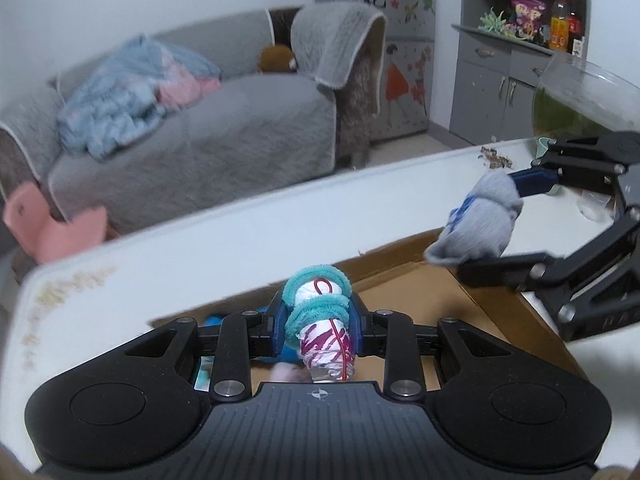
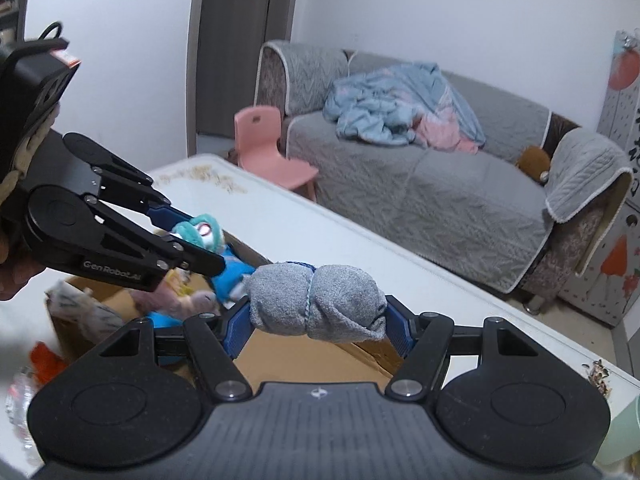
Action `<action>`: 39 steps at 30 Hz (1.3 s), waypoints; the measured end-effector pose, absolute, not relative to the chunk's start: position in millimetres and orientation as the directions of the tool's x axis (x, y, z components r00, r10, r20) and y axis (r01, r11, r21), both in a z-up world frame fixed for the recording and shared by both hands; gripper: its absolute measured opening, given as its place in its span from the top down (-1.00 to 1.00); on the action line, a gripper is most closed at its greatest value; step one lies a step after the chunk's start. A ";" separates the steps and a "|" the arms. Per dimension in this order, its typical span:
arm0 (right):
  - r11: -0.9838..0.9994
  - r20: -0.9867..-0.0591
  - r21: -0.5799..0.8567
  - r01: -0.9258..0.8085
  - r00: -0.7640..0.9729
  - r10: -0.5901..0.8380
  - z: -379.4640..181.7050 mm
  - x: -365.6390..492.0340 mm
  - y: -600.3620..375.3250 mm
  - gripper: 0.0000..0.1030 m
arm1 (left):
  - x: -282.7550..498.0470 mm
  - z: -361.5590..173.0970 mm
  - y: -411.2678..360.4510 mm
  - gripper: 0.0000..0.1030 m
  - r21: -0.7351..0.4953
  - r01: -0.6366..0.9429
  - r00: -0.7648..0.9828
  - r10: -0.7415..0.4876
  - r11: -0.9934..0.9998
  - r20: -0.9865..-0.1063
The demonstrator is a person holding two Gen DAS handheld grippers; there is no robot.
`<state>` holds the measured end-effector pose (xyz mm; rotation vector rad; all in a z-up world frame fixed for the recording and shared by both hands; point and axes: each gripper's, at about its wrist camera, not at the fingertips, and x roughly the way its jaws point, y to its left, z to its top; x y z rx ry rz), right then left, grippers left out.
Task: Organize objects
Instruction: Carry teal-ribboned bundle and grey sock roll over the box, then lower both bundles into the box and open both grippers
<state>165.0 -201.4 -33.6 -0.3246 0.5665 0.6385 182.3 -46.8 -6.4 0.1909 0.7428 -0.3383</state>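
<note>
My left gripper (image 1: 318, 320) is shut on a rolled white sock with magenta stripes and teal fuzzy cuffs (image 1: 320, 316), held above an open cardboard box (image 1: 436, 300) on the white table (image 1: 240, 236). It also shows in the right wrist view (image 2: 196, 236). My right gripper (image 2: 318, 316) is shut on a rolled grey sock bundle with a blue band (image 2: 316, 306), held over the box's far edge; this grey bundle (image 1: 476, 220) shows in the left wrist view too. The box (image 2: 304, 356) holds blue, pink and patterned soft items (image 2: 192, 300).
A grey sofa (image 2: 440, 192) with a blue and pink blanket stands beyond the table, with a pink chair (image 2: 268, 148) beside it. A glass bowl (image 1: 584, 100) and crumbs sit at the table's far right. A cabinet (image 1: 504, 72) and an orange item (image 2: 46, 360) are nearby.
</note>
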 end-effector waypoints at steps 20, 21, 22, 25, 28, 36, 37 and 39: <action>0.711 -0.718 -0.102 -0.696 0.547 0.432 -84.8 203.8 -180.2 -0.25 | 236.5 -65.7 -71.9 0.29 0.055 0.360 0.605 -0.188 0.931 -0.774; 0.710 -0.722 -0.098 -0.697 0.541 0.431 -86.6 205.3 -178.9 -0.25 | 237.2 -66.0 -72.9 0.29 0.057 0.359 0.607 -0.187 0.931 -0.772; 0.709 -0.724 -0.097 -0.699 0.538 0.432 -88.0 207.7 -178.7 -0.25 | 238.0 -66.5 -74.4 0.29 0.059 0.358 0.608 -0.185 0.932 -0.772; 0.703 -0.736 -0.088 -0.706 0.522 0.432 -92.8 213.3 -176.9 -0.25 | 238.9 -69.1 -76.2 0.28 0.064 0.358 0.611 -0.182 0.931 -0.770; 0.699 -0.743 -0.082 -0.711 0.511 0.433 -94.5 214.7 -175.5 -0.25 | 240.1 -72.0 -77.8 0.27 0.066 0.354 0.613 -0.179 0.933 -0.769; 0.688 -0.764 -0.092 -0.720 0.494 0.415 -95.3 213.9 -173.0 -0.25 | 244.3 -74.3 -78.2 0.23 0.066 0.352 0.609 -0.175 0.934 -0.773; 0.689 -0.765 -0.092 -0.719 0.494 0.414 -95.5 214.9 -172.9 -0.25 | 244.4 -74.4 -78.2 0.22 0.067 0.352 0.610 -0.174 0.934 -0.773; 0.694 -0.768 -0.089 -0.715 0.493 0.410 -95.6 216.2 -173.2 -0.26 | 244.5 -75.0 -79.3 0.22 0.074 0.350 0.612 -0.169 0.934 -0.772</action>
